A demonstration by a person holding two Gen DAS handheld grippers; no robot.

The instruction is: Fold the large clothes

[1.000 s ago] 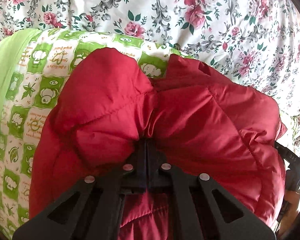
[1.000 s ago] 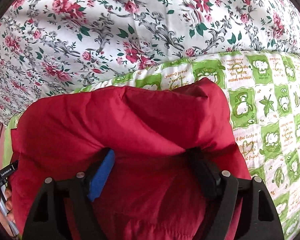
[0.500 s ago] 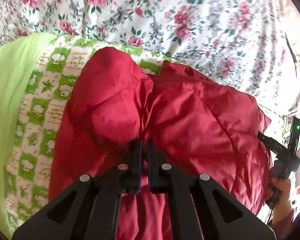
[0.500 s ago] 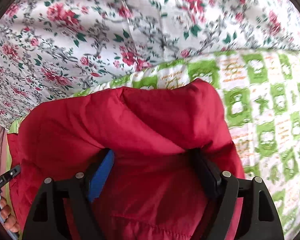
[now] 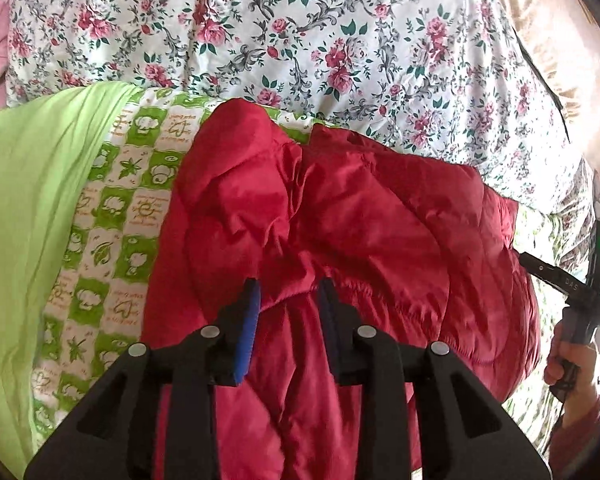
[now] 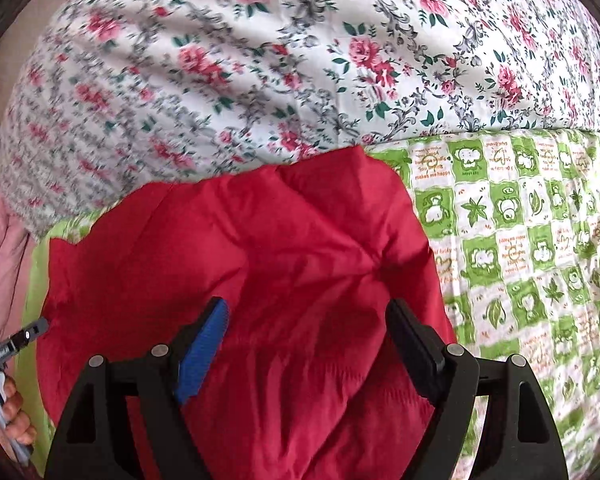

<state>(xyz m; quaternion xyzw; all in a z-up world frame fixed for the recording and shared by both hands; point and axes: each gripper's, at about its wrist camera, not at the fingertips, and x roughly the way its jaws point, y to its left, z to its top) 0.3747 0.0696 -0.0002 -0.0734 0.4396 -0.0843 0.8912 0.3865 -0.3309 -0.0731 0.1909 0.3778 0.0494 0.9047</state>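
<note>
A red puffy jacket (image 5: 360, 216) lies bunched in a folded heap on a green-and-white patterned quilt (image 5: 112, 220). My left gripper (image 5: 289, 292) hovers over its near side; its jaws are opening, and red fabric lies below the gap without being pinched. In the right wrist view the same jacket (image 6: 260, 240) fills the lower centre. My right gripper (image 6: 306, 312) stands wide open just above it, and neither pad presses the cloth. The other hand-held gripper shows at each view's edge: the right one (image 5: 580, 300) and the left one (image 6: 8, 352).
A floral duvet (image 5: 300, 40) is piled behind the jacket, also filling the top of the right view (image 6: 300, 60). A plain light-green cloth (image 5: 28, 220) lies to the left. The patterned quilt (image 6: 520, 240) stretches right. Pink fabric (image 6: 0, 260) sits at the far left.
The left jaws, shut on a fold of the red jacket before, have parted and let it go. Both grippers have drawn back and up, and the right fingers no longer sink into the jacket.
</note>
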